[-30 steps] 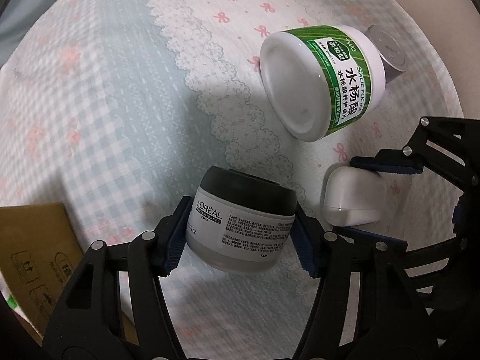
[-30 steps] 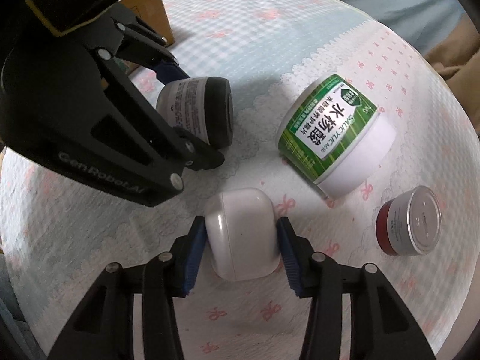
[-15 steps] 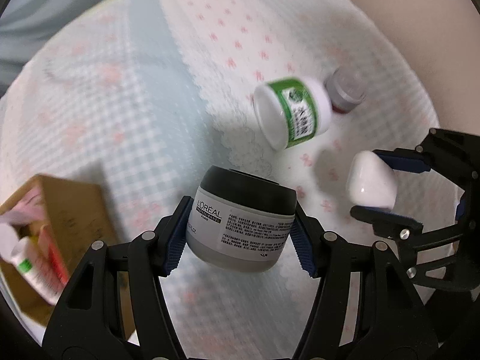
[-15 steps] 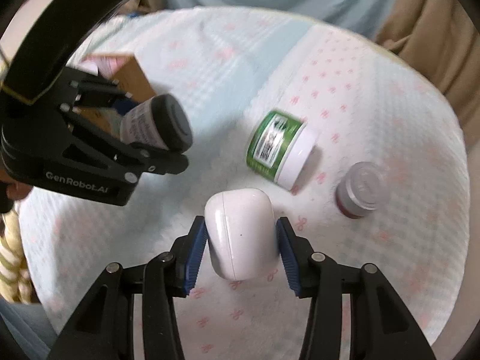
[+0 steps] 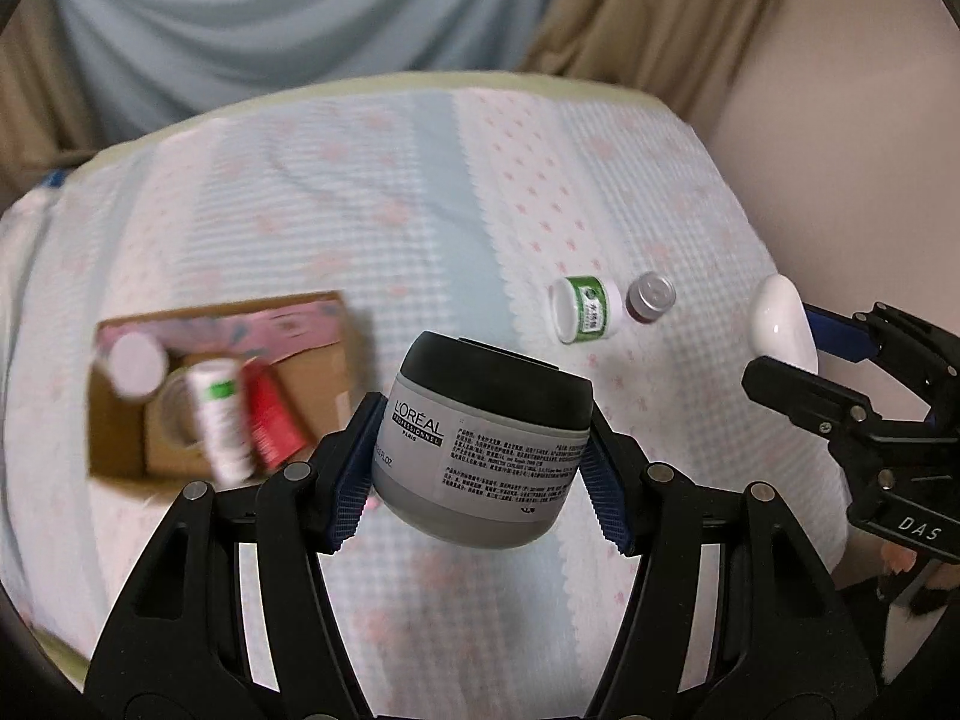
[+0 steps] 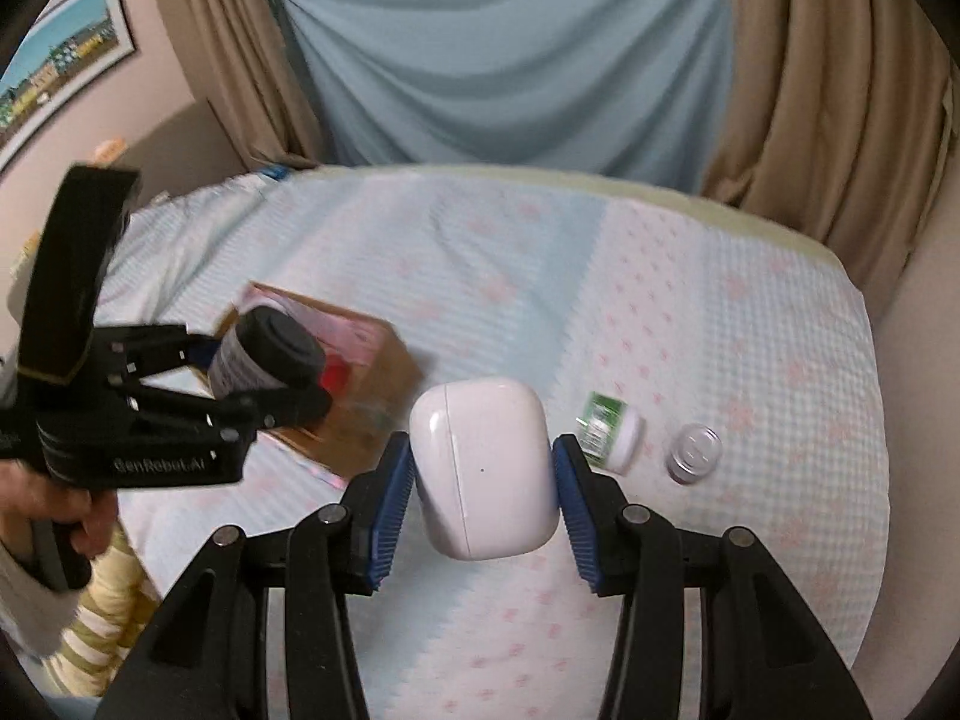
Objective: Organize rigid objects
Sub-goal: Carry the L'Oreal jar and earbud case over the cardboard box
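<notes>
My left tool [image 5: 477, 450] is clamped on the grey jar [image 5: 480, 444], its blue pads [image 5: 351, 480] pressing opposite sides of the round wall just below the black lid [image 5: 498, 387]. The jar hangs tilted in the air above the bed [image 5: 420, 192], near the cardboard box [image 5: 324, 384] that already holds several containers. I judge this jar to be the heavier load: stiff, smooth plastic with a glossy label, so it could rotate or slip between the pads; the grip across its widest part looks sound.

My right tool [image 6: 483, 474] is clamped on the white case [image 6: 483, 468], pads on its two narrow sides, also lifted clear of the bed. The case appears light, hard and slick, with rounded corners; it could squirt out under an off-centre squeeze, so a hold across its middle suits it.

Still lying on the bed, just beside one another, are the green-labelled jar [image 5: 585, 309] on its side and the small silver-capped jar [image 5: 651, 297]. Both look rigid and best taken across the body.
</notes>
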The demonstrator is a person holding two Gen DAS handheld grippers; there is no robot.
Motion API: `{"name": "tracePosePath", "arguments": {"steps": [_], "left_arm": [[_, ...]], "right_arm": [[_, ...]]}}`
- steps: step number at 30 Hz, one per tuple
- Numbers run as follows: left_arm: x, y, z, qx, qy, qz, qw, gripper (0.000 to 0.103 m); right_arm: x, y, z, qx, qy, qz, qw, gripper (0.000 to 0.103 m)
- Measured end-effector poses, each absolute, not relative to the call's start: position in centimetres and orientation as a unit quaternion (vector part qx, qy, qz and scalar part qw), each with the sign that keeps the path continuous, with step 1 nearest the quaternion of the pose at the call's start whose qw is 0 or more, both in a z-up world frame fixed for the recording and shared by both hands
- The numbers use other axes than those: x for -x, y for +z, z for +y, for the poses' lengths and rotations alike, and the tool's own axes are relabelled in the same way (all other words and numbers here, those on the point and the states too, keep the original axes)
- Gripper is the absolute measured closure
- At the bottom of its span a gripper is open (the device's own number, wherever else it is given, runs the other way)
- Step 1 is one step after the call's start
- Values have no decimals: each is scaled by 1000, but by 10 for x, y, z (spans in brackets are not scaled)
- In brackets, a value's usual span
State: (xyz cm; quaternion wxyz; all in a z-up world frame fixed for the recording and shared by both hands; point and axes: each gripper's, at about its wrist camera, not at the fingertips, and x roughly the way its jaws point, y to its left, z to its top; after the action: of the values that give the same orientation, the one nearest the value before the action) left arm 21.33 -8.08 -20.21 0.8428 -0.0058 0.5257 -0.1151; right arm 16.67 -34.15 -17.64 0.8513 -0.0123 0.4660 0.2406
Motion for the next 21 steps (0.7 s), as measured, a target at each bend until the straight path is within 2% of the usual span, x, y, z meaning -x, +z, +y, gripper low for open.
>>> {"name": "tracePosePath", "arguments": {"steps": [10,15,21], "left_arm": [[-166,-154,41,52,-61,490,868,45],[-163,-151,107,42,-51,493,867,45],[-179,-174,168,19,-65,504,861,45]], "right_arm": [[-135,-116,-243,-27,258,453,853,60],[-130,-111,-186,-52,243,462,851,60],[-146,-138,-133,-95,205,487,844,60]]}}
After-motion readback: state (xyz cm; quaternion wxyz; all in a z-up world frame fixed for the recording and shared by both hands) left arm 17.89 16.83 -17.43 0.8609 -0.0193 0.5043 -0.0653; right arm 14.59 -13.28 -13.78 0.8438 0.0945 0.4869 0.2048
